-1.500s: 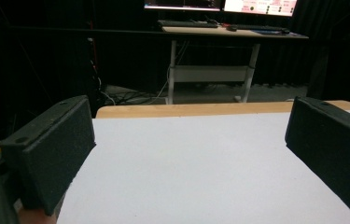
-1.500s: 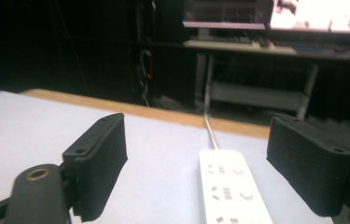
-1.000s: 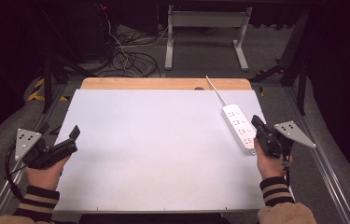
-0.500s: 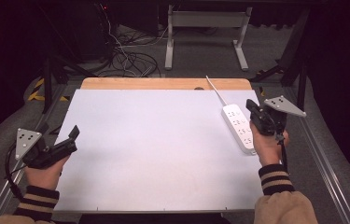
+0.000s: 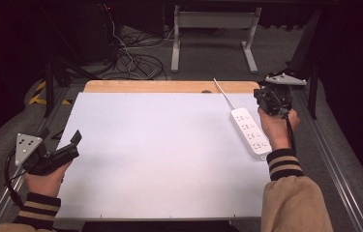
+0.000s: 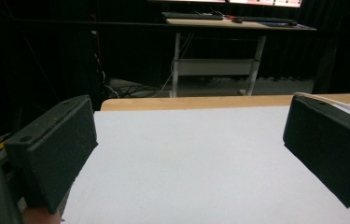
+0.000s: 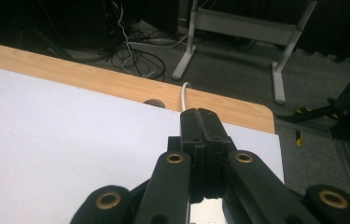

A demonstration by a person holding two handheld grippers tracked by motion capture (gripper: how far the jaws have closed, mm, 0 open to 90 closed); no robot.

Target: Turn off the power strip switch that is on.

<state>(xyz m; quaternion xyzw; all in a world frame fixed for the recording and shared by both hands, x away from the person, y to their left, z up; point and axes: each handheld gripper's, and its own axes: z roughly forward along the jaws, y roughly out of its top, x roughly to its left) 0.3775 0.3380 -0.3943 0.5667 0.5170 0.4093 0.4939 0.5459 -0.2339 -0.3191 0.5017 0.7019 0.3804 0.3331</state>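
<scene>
You have barely begun; the white power strip (image 5: 250, 132) lies untouched at the right side of the table (image 5: 159, 154), its cord (image 5: 221, 92) running to the far edge; nothing is held yet. Your right gripper (image 5: 267, 98) has its jaws pressed together on nothing, hovering just right of the strip's far end; your left gripper (image 5: 65, 147) rests at the near left, jaws wide apart. Against the earlier frame, your right hand has moved farther from you, past the strip; your left has stayed put.
</scene>
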